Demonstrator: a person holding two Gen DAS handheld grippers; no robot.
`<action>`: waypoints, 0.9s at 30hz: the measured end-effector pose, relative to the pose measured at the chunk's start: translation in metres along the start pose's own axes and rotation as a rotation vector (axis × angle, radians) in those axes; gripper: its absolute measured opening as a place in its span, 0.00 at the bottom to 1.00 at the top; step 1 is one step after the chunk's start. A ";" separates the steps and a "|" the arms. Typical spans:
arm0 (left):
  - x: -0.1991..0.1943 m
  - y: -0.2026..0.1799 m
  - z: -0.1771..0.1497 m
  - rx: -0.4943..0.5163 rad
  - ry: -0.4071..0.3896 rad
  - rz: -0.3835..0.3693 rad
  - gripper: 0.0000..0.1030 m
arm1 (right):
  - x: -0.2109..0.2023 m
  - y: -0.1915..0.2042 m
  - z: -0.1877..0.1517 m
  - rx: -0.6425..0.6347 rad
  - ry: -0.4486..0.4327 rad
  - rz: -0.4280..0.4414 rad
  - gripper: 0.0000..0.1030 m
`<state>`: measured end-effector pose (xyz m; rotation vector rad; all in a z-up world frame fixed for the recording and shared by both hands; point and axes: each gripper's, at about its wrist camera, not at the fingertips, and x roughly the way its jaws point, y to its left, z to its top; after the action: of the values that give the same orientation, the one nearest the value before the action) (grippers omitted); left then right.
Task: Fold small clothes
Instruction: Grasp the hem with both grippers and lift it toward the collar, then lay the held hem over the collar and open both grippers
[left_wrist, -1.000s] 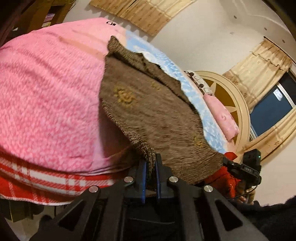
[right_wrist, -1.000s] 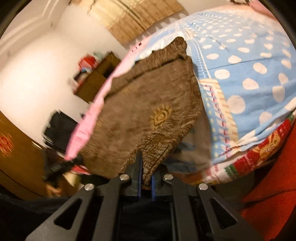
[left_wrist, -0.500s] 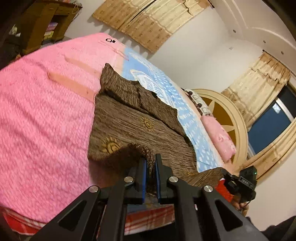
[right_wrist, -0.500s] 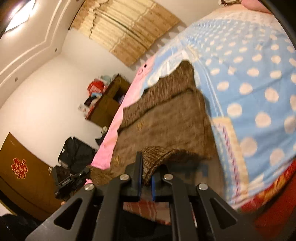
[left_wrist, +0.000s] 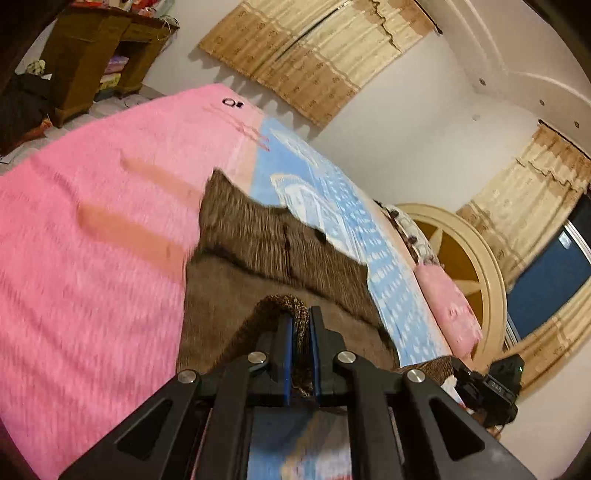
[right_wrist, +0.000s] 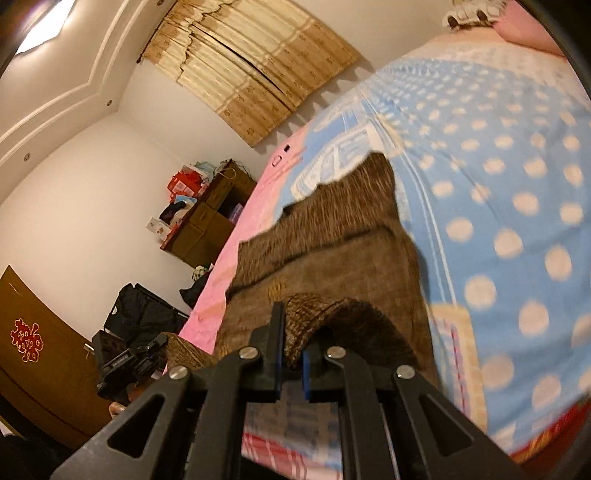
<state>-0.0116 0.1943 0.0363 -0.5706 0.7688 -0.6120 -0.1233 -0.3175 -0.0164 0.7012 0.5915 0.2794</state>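
Left hand-held gripper (left_wrist: 301, 325) and right hand-held gripper (right_wrist: 291, 332) each grasp the near hem of the brown sweater (left_wrist: 266, 243), its far part lying on the bed (left_wrist: 92, 240).

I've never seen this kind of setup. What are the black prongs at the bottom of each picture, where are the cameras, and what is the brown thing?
Each picture comes from a camera mounted on a hand-held two-finger gripper, looking along its fingers. One view shows the left gripper, the other the right gripper. Both are shut on the near hem of a brown knitted garment, lifting it above the rest, which lies on a bed where a pink blanket meets a blue dotted cover.
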 end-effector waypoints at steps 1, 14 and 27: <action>0.005 0.001 0.007 0.000 -0.009 0.003 0.07 | 0.004 0.002 0.008 -0.010 -0.008 -0.005 0.10; 0.064 0.014 0.069 -0.045 -0.064 0.064 0.07 | 0.065 -0.008 0.080 -0.008 -0.055 -0.076 0.10; 0.168 0.048 0.145 -0.087 -0.065 0.233 0.07 | 0.148 -0.033 0.165 -0.011 -0.068 -0.122 0.10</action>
<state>0.2095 0.1480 0.0129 -0.5685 0.7899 -0.3447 0.0955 -0.3642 0.0004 0.6583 0.5649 0.1448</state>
